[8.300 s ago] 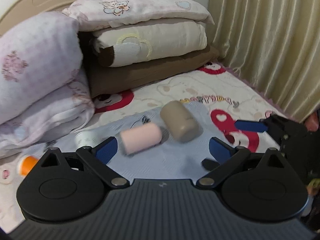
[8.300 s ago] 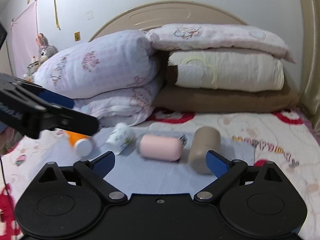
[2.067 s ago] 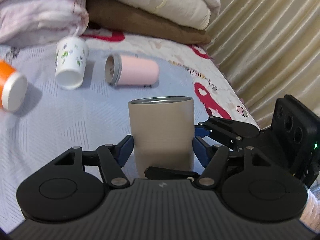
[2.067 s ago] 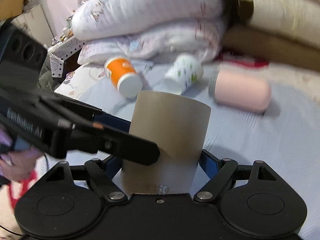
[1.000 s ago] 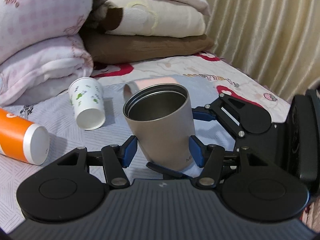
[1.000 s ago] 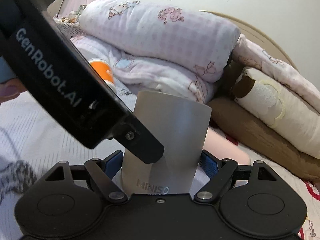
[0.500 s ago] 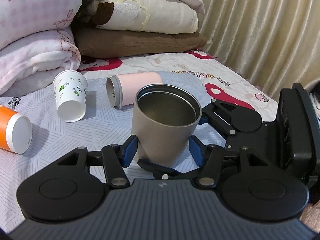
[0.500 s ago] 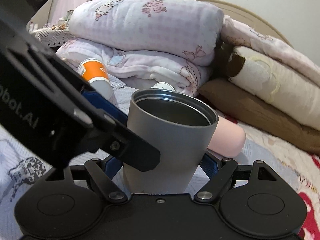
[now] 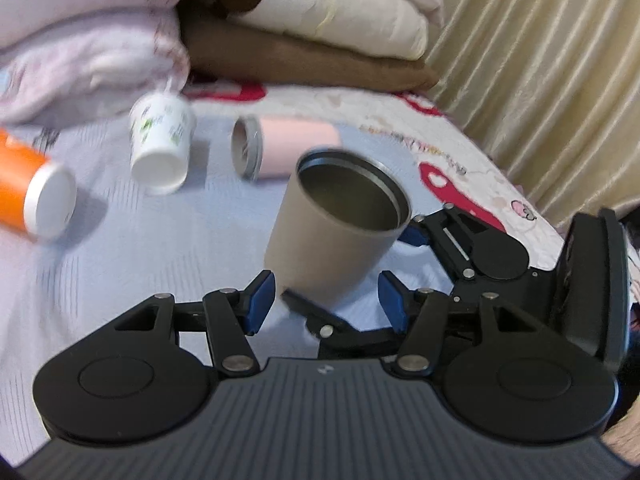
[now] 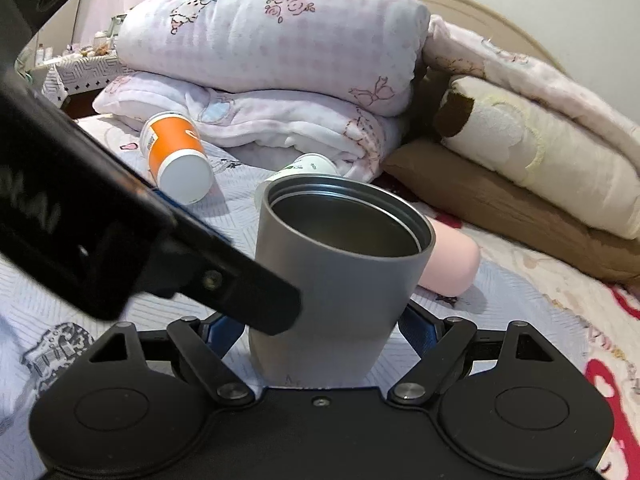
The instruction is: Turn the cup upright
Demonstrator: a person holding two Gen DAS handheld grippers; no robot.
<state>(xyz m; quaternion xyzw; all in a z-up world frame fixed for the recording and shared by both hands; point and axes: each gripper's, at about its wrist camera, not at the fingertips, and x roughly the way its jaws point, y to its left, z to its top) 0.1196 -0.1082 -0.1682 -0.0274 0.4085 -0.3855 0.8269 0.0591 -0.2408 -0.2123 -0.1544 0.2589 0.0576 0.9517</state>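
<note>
A taupe metal tumbler stands mouth-up on a pale blue bedspread, clamped by the right gripper. The left gripper is spread apart around it. Behind: tipped cups, stacked pillows, cream curtains.

Both wrist views close, low, facing headboard pillows; share cup

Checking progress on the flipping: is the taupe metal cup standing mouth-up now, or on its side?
Mouth-up: the taupe metal cup shows its open rim and empty steel interior from above, leaning slightly in the left wrist view.
</note>
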